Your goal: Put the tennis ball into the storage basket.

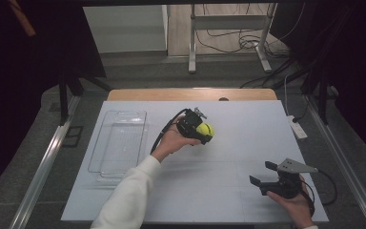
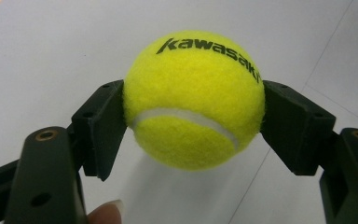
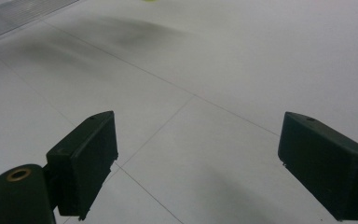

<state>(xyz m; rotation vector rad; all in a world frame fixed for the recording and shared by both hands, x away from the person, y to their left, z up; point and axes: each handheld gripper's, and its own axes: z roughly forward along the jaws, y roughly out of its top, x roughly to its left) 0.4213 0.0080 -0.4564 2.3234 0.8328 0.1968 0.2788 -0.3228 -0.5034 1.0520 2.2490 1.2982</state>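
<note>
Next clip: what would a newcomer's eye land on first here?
The bright yellow tennis ball, marked "kawasaki", clamped between the left gripper's black fingers near the middle of the white table. Next, the clear tray at the table's left, and the right gripper open over the near right corner.

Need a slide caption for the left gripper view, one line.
Left gripper shut on a yellow tennis ball, held above the white table.
</note>
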